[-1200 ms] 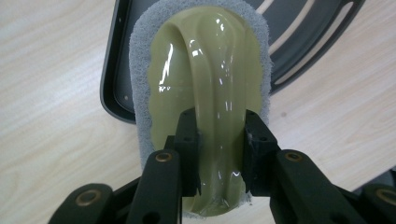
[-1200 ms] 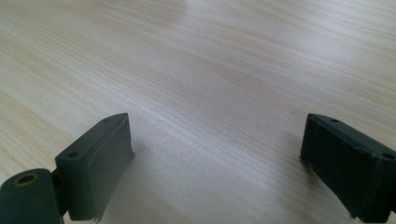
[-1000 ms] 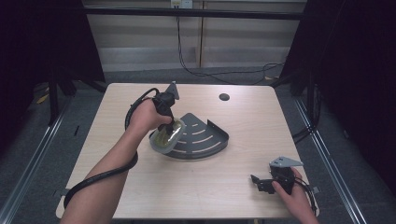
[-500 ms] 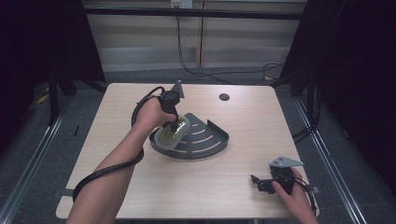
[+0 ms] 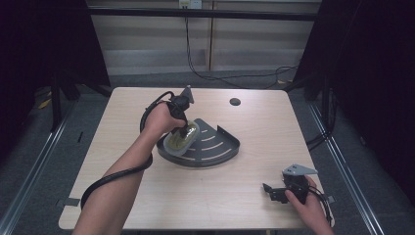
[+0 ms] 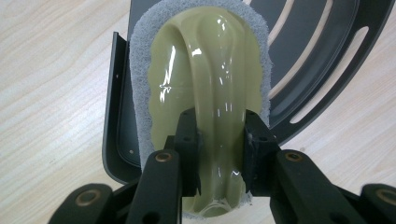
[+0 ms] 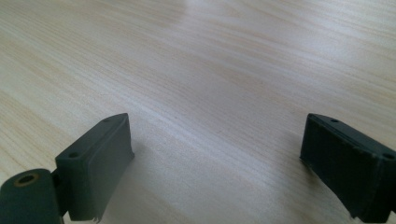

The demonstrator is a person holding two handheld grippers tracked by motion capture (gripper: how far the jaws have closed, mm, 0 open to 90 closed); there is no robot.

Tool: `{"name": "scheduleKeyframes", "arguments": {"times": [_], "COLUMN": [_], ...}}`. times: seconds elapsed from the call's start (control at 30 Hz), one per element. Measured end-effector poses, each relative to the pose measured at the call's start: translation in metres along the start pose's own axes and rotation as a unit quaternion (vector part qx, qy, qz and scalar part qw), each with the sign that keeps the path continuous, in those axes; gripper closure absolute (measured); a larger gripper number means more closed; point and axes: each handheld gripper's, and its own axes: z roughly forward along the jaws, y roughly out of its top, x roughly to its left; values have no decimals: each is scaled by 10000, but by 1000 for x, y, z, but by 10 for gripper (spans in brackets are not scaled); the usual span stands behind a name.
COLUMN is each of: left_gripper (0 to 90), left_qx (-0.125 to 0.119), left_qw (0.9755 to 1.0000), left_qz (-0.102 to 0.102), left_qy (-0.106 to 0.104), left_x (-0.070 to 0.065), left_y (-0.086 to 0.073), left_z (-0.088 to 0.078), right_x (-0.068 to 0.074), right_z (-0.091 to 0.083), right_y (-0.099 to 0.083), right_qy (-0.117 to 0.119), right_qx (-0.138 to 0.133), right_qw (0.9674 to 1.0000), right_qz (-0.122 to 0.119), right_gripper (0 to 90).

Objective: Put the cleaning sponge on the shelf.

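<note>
Grey-edged scrubber [image 6: 205,84], gripped by the left tool [image 6: 217,140], overhangs the dark rack's [image 5: 215,147] rim; right tool [image 5: 275,192] rests open on bare tabletop [image 5: 293,127].

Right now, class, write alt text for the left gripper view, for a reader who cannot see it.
The left gripper clamps the raised handle of a glossy olive-green scrubber edged with a grey scouring pad. The scrubber sits over a dark slotted corner shelf lying on a pale wooden table.

Scrubber's [image 6: 208,88] near end (perhaps) cropped
</note>
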Motion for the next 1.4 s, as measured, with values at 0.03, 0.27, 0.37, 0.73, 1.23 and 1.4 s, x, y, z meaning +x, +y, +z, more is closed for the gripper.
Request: {"name": "scheduleKeyframes", "arguments": {"times": [0.03, 0.27, 0.37, 0.73, 1.23, 1.4], "left_gripper": [716, 716, 716, 716, 716, 716], "left_qx": [0, -33, -10, -66, -63, -78], "left_qw": [10000, 10000, 10000, 9999, 9999, 9999], "left_qz": [38, 51, 65, 108, 116, 110], "left_qy": [18, -30, 1, 30, 45, 28], "left_x": [1, 3, 5, 10, 19, 19], "left_y": [1, 1, 2, 1, -3, -3], "left_z": [1, 8, 10, 22, 31, 34], "right_x": [0, 0, 0, 0, 0, 0], "right_z": [0, 0, 0, 0, 0, 0], "right_y": [0, 0, 0, 0, 0, 0], "right_qy": [-1, -2, -1, 4, 4, -3], "right_qx": [0, 1, 0, 0, 3, 3], "right_qw": [10000, 10000, 10000, 10000, 10000, 10000], "right_qz": [-3, -3, 1, -10, -8, -20], "right_gripper": [86, 86, 86, 85, 85, 85]}}
